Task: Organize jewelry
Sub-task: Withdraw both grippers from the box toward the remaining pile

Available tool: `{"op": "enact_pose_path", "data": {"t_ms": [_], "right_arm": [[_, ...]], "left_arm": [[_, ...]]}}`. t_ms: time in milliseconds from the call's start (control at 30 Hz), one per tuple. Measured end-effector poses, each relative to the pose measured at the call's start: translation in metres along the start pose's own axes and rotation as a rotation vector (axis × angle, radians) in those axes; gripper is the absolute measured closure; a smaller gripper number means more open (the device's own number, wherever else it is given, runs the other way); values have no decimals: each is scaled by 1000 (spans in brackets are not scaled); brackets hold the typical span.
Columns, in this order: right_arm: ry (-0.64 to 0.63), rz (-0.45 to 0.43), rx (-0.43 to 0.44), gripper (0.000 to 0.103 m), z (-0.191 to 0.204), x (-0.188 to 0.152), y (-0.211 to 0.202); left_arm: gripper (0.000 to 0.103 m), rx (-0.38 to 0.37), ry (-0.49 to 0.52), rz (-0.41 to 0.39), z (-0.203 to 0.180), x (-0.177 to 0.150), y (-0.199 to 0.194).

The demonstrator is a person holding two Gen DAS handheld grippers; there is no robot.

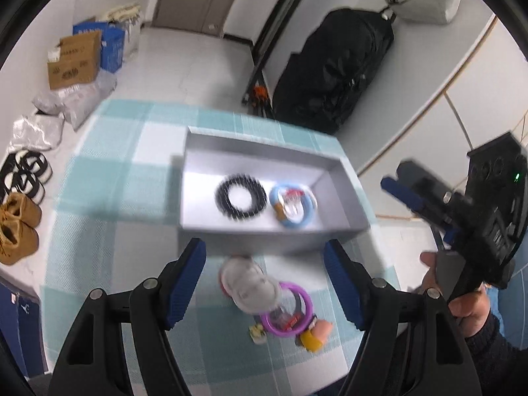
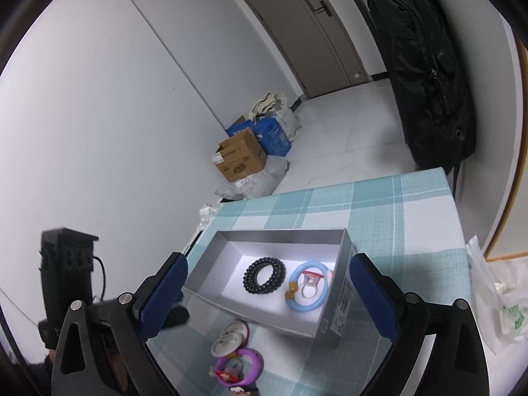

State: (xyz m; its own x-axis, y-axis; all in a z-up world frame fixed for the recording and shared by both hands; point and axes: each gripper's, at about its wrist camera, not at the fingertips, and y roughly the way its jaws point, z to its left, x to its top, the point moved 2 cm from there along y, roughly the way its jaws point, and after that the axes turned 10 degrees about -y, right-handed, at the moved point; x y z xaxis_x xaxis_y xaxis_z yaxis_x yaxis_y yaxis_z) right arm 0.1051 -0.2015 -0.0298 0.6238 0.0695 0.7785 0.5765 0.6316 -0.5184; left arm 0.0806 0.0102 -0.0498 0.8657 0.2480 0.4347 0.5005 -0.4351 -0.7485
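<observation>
A grey open box [image 1: 254, 151] stands on the checked tablecloth [image 1: 115, 178]. Inside it lie a black bead bracelet [image 1: 241, 198] and a light blue bangle [image 1: 292, 206] with a clear ring on it. In front of the box lie a white and pink round piece [image 1: 247, 283], a purple bangle [image 1: 287, 310] and small yellow charms [image 1: 313, 336]. My left gripper [image 1: 265, 283] hangs open above these loose pieces, touching none. My right gripper [image 2: 269, 297] stands wide open before the box [image 2: 231, 241], over the bracelet [image 2: 265, 274] and bangle [image 2: 308, 288], holding nothing.
A black bag [image 2: 429, 76] leans behind the table's far corner. Cardboard and blue boxes [image 2: 244, 158] sit on the floor by the wall, with shoes [image 1: 19, 217] to the left. A plastic bag [image 2: 501, 300] lies past the table's right edge. A hand [image 1: 468, 307] holds the right gripper.
</observation>
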Motion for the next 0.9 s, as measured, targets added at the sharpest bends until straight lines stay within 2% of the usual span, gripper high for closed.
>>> {"op": "enact_pose_path", "data": {"t_ms": [133, 333, 600, 900], "right_arm": [[1, -12, -2, 3, 2, -3, -9], [-13, -13, -2, 3, 7, -6, -16], [-12, -24, 3, 3, 8, -7, -23], [-17, -26, 9, 3, 9, -6, -25]], "left_arm": [[33, 31, 10, 78, -2, -12, 16], [33, 112, -5, 145, 4, -21, 34], [33, 130, -45, 163, 8, -21, 41], [36, 163, -33, 149, 1, -28, 42]]}}
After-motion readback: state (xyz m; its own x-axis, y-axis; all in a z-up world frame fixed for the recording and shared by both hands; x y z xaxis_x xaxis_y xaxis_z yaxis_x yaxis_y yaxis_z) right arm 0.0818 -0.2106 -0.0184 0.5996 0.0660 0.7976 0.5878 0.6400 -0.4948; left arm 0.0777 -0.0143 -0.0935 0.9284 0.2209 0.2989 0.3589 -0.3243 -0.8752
